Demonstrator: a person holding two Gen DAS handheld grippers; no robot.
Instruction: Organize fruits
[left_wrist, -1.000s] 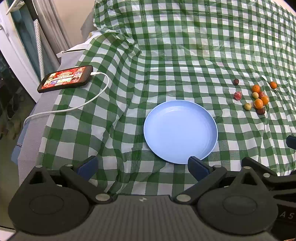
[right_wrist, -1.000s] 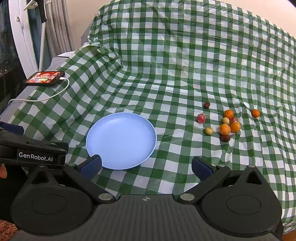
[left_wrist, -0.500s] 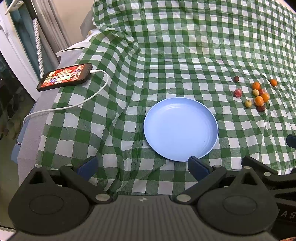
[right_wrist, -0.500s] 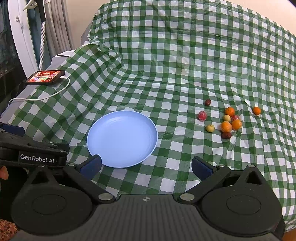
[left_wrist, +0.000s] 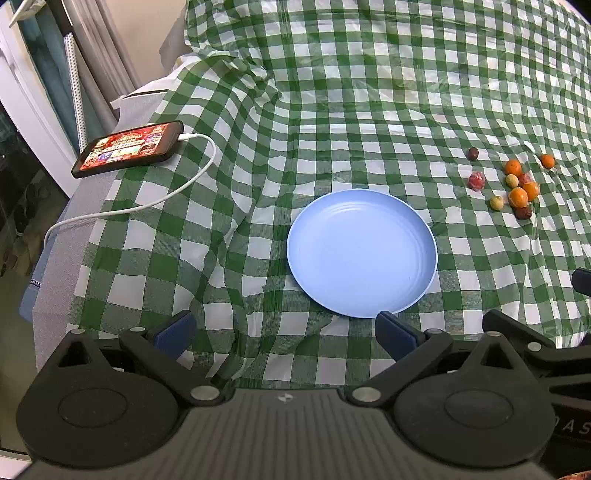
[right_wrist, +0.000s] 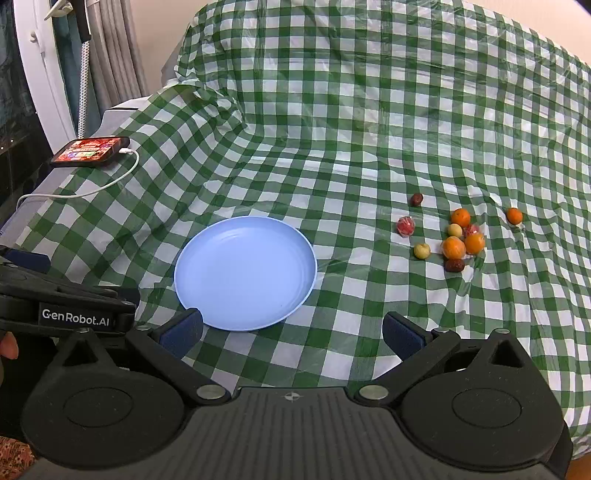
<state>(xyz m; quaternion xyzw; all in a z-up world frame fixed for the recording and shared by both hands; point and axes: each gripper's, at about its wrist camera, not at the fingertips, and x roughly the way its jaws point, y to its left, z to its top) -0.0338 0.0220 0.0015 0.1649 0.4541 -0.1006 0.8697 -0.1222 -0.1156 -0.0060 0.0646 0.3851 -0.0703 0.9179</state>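
Both grippers hang low over the near edge of the checked cloth (left_wrist: 332, 110), side by side. The left gripper (left_wrist: 284, 330) has its fingers spread wide with nothing between them, and the right gripper (right_wrist: 291, 330) is spread the same way. A blue plate (right_wrist: 207, 291) sits bare just ahead of them. The fruits (right_wrist: 453, 247), small orange, yellow, red and dark ones, lie in a loose cluster on the cloth to the plate's right, well apart from either gripper. A phone (left_wrist: 129, 152) on a white cable (left_wrist: 184, 186) lies far left.
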